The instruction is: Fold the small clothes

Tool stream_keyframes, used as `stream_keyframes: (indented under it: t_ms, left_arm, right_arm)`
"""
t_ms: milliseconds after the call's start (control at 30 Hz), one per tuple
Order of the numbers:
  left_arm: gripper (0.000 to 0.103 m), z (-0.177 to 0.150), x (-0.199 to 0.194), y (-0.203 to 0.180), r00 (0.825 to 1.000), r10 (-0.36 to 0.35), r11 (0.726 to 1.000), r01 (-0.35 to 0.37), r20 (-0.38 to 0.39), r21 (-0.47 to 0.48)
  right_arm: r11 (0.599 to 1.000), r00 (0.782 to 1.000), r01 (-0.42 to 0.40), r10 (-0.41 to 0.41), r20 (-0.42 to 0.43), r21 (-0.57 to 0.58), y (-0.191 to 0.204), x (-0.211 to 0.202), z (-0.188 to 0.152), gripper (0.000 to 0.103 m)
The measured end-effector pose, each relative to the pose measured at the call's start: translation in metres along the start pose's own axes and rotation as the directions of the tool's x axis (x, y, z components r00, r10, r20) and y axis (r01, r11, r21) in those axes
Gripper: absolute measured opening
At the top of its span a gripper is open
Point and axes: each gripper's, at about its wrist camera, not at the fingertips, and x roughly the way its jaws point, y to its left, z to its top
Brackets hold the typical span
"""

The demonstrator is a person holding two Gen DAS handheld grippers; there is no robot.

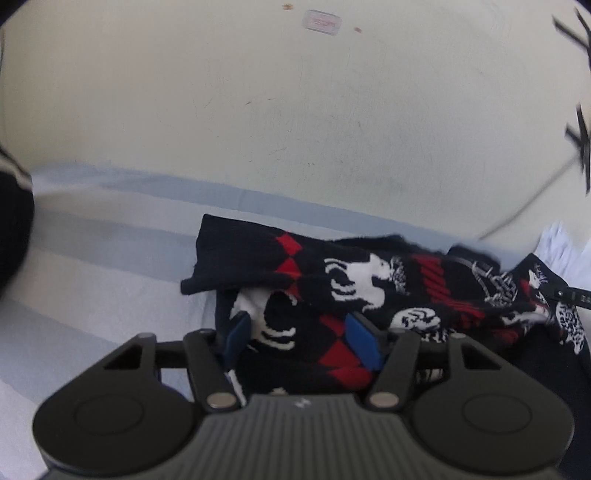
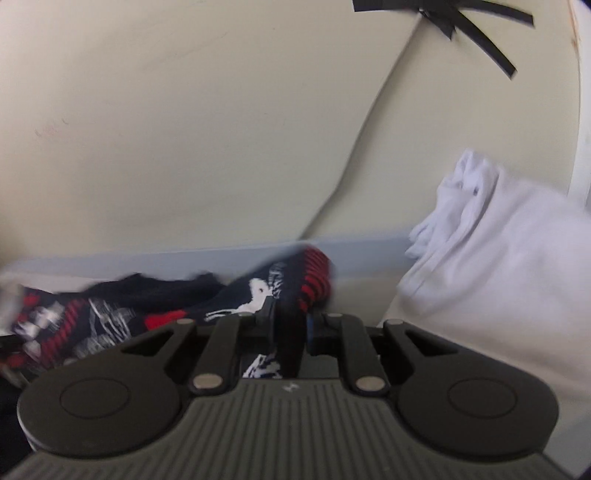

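Note:
A black sock with red diamonds and white figures (image 1: pixel 354 280) lies stretched across the pale bed surface (image 1: pixel 92 258). My left gripper (image 1: pixel 299 332) is open, its blue pads on either side of the sock's cuff end, fabric bunched between them. In the right wrist view my right gripper (image 2: pixel 291 325) is shut on the sock's (image 2: pixel 295 280) other end, near the red-striped toe. The rest of the sock (image 2: pixel 92 314) trails away to the left.
A cream wall (image 1: pixel 258 110) rises right behind the bed edge. A white crumpled cloth (image 2: pixel 480 240) lies to the right of the sock. Black tape strips (image 2: pixel 472 26) hold a cable on the wall. A dark garment (image 1: pixel 11 221) sits at the far left.

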Motion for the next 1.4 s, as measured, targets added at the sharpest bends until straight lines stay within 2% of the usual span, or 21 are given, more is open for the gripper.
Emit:
stream_keyframes:
  t_ms: [67,133,167,233,300,400,467,500,533,567,633,700,767,833,933,1000,1133,1233,1300,1367,1400]
  left_arm:
    - [0.059,-0.003,0.001,-0.009,0.999,0.038,0.998,-0.038,0.003,0.055]
    - [0.061,-0.004,0.001,-0.013,0.999,0.053,0.996,-0.053,0.006,0.078]
    - [0.061,-0.003,0.001,-0.012,0.999,0.047,0.996,-0.048,0.005,0.075]
    - [0.064,-0.001,-0.003,-0.004,1.000,0.020,0.999,-0.020,0.007,0.040]
    - [0.064,0.005,-0.013,0.007,0.999,-0.005,1.000,0.005,0.037,-0.017]
    - [0.068,0.016,-0.034,0.027,0.994,0.005,0.994,0.007,0.108,-0.113]
    - [0.069,0.019,-0.045,0.044,0.990,0.018,0.982,0.008,0.139,-0.187]
    - [0.069,0.021,-0.049,0.053,0.988,0.032,0.973,0.003,0.149,-0.231]
    - [0.069,0.022,-0.052,0.062,0.987,0.046,0.964,-0.003,0.156,-0.265]
    - [0.069,0.022,-0.055,0.071,0.985,0.062,0.953,-0.010,0.162,-0.303]
    - [0.069,0.024,-0.056,0.082,0.983,0.084,0.934,-0.021,0.161,-0.356]
    - [0.069,0.024,-0.055,0.089,0.984,0.094,0.920,-0.027,0.153,-0.391]
    - [0.069,0.025,-0.056,0.093,0.985,0.094,0.914,-0.028,0.144,-0.405]
    - [0.069,0.026,-0.057,0.094,0.985,0.093,0.913,-0.026,0.144,-0.407]
    - [0.069,0.027,-0.060,0.099,0.983,0.095,0.909,-0.023,0.154,-0.415]
    - [0.069,0.027,-0.061,0.104,0.982,0.102,0.901,-0.024,0.158,-0.433]
    - [0.069,0.027,-0.065,0.118,0.980,0.112,0.883,-0.021,0.167,-0.469]
    - [0.069,0.027,-0.070,0.125,0.978,0.107,0.870,-0.005,0.178,-0.492]
    - [0.069,0.027,-0.074,0.128,0.976,0.100,0.866,0.009,0.191,-0.500]
    - [0.069,0.028,-0.076,0.128,0.975,0.098,0.866,0.015,0.198,-0.500]
    - [0.069,0.028,-0.077,0.128,0.975,0.097,0.867,0.016,0.201,-0.498]
  right_arm:
    - [0.998,0.999,0.020,-0.022,-0.040,-0.052,0.005,0.015,-0.012,0.019]
    - [0.997,0.999,0.039,-0.039,0.002,-0.065,0.005,0.005,-0.017,0.026]
    - [0.999,0.999,0.036,-0.036,-0.009,-0.018,0.000,-0.001,-0.016,0.041]
    - [0.996,0.999,0.040,-0.039,-0.005,0.085,-0.008,-0.026,-0.023,0.050]
    - [0.987,0.999,-0.007,0.002,0.033,0.159,-0.020,-0.055,-0.026,0.050]
    - [0.983,0.994,-0.094,0.085,0.065,0.160,-0.019,-0.090,-0.038,0.050]
    - [0.984,0.993,-0.120,0.120,0.007,0.130,-0.016,-0.091,-0.051,0.048]
    - [0.993,0.995,-0.081,0.086,-0.046,0.086,-0.013,-0.084,-0.062,0.046]
    - [1.000,0.996,-0.004,0.006,-0.085,0.017,-0.011,-0.079,-0.071,0.045]
    - [0.999,0.999,0.033,-0.034,-0.042,-0.020,-0.012,-0.083,-0.074,0.045]
    - [0.986,0.985,0.168,-0.167,-0.053,0.009,-0.017,-0.082,-0.069,0.038]
    - [0.995,0.996,0.089,-0.090,0.015,0.052,-0.009,-0.100,-0.056,0.037]
    - [1.000,0.998,0.013,-0.012,0.061,-0.027,0.021,-0.107,-0.038,0.037]
    - [0.984,0.993,-0.074,0.088,0.078,-0.162,0.065,-0.097,-0.022,0.037]
    - [0.927,0.972,-0.216,0.235,0.027,-0.306,0.141,-0.075,-0.015,0.037]
    - [0.882,0.954,-0.286,0.300,-0.021,-0.374,0.190,-0.052,-0.015,0.037]
    - [0.816,0.936,-0.348,0.334,-0.114,-0.462,0.272,0.001,-0.014,0.047]
    - [0.771,0.952,-0.303,0.269,-0.144,-0.561,0.314,0.032,-0.021,0.052]
    - [0.753,0.953,-0.302,0.248,-0.173,-0.584,0.330,0.046,-0.021,0.048]
    - [0.738,0.946,-0.324,0.246,-0.211,-0.592,0.340,0.053,-0.023,0.010]
    - [0.747,0.951,-0.308,0.238,-0.197,-0.589,0.344,0.051,-0.022,0.010]
